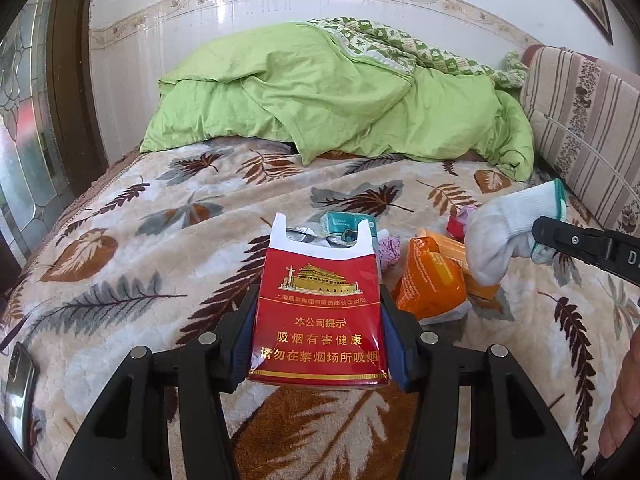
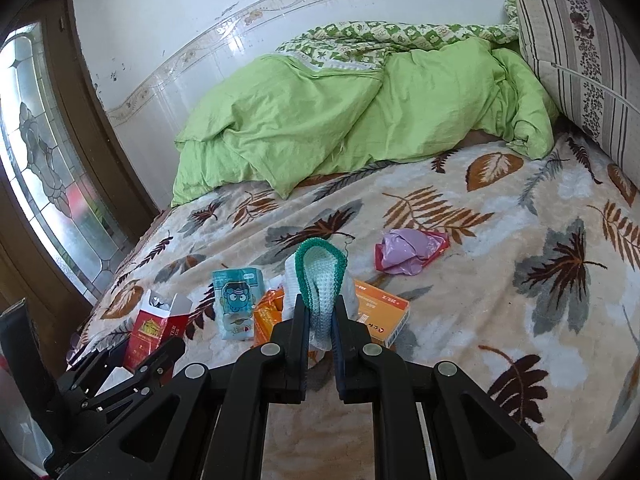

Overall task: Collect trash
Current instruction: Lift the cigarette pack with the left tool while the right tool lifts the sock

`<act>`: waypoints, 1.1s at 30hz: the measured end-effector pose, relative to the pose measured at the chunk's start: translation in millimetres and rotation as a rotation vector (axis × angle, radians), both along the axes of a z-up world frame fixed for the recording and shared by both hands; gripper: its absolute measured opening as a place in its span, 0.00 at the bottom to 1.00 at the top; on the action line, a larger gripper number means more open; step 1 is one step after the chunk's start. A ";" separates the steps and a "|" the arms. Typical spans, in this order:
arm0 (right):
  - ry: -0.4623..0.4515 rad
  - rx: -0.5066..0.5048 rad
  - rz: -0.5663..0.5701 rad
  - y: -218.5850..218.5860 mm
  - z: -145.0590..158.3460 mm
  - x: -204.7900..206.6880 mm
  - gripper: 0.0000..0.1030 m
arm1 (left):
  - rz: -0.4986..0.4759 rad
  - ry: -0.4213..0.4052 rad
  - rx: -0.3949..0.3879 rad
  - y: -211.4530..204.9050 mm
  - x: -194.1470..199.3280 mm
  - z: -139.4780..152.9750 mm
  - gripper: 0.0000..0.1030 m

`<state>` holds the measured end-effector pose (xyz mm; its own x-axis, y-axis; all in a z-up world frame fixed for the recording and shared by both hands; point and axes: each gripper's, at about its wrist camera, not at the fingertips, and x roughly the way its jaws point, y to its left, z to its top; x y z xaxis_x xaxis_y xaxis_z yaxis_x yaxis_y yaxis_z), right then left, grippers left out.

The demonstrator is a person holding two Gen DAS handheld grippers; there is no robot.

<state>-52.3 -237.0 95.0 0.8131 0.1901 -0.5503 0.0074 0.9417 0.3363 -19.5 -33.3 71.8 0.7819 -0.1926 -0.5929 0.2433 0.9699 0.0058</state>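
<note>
A red cigarette pack with its top torn open stands upright between the pads of my left gripper, which is shut on it above the leaf-patterned blanket. The right wrist view shows the same pack at the lower left. My right gripper is shut on a white sock with a green cuff, which the left wrist view has as the sock hanging at the right. Under it lie a teal packet, an orange wrapper, an orange box and a crumpled purple bag.
A green quilt is heaped along the far wall, with a striped pillow at the right. A phone lies at the blanket's left edge beside a glass-panelled door. A person's hand shows at the right edge.
</note>
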 end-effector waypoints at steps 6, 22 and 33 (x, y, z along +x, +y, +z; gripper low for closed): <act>-0.016 -0.009 0.024 7.6 2.1 -1.9 0.10 | 0.013 -0.009 0.021 -2.6 0.9 -0.1 0.52; -0.022 0.010 0.034 9.1 2.8 -5.7 0.10 | 0.033 0.007 0.076 -6.0 5.5 -6.3 0.52; -0.026 0.012 0.037 10.5 4.9 -7.3 0.10 | 0.031 0.016 0.092 -7.9 6.7 -9.5 0.52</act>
<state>-59.6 -226.6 99.9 0.8193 0.2267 -0.5267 -0.0362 0.9371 0.3471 -12.8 -41.2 62.3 0.7772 -0.1129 -0.6190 0.2141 0.9725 0.0915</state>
